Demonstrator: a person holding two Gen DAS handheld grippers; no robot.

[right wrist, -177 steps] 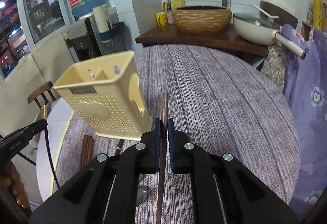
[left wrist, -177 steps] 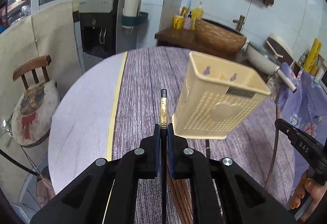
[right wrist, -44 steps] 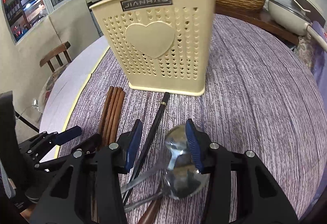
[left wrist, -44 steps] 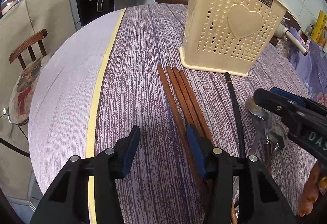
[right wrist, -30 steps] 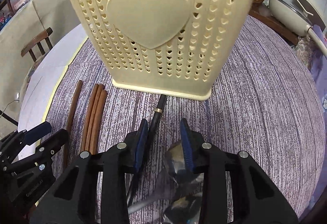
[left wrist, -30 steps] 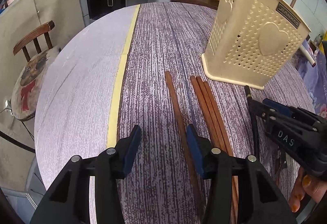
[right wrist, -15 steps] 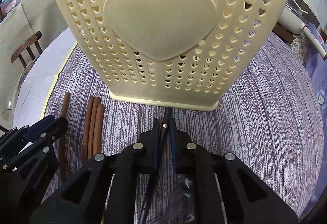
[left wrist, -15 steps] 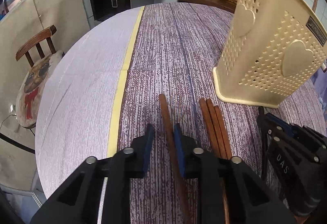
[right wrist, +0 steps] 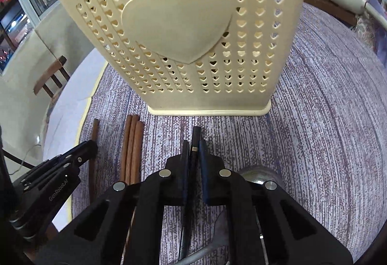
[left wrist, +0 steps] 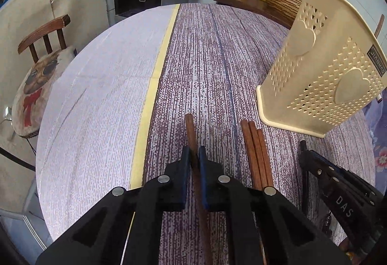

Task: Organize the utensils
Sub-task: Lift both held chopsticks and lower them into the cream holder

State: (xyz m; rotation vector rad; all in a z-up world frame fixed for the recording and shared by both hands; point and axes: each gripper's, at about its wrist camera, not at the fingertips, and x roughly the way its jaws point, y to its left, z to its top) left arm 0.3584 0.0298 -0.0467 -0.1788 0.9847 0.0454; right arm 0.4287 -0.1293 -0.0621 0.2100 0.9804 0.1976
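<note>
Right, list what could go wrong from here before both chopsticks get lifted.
1. The left gripper has just closed on the lone brown chopstick near its tip; held so far from its middle, it may pivot or slip when lifted.
2. The right gripper has just closed on the black chopstick, whose far end lies under spoons; lifting could drag them.
3. The holder stands close ahead; a raised tip might knock it.

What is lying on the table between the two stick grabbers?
Three brown chopsticks lie side by side between the left gripper and the right gripper, shown in the right wrist view.
</note>
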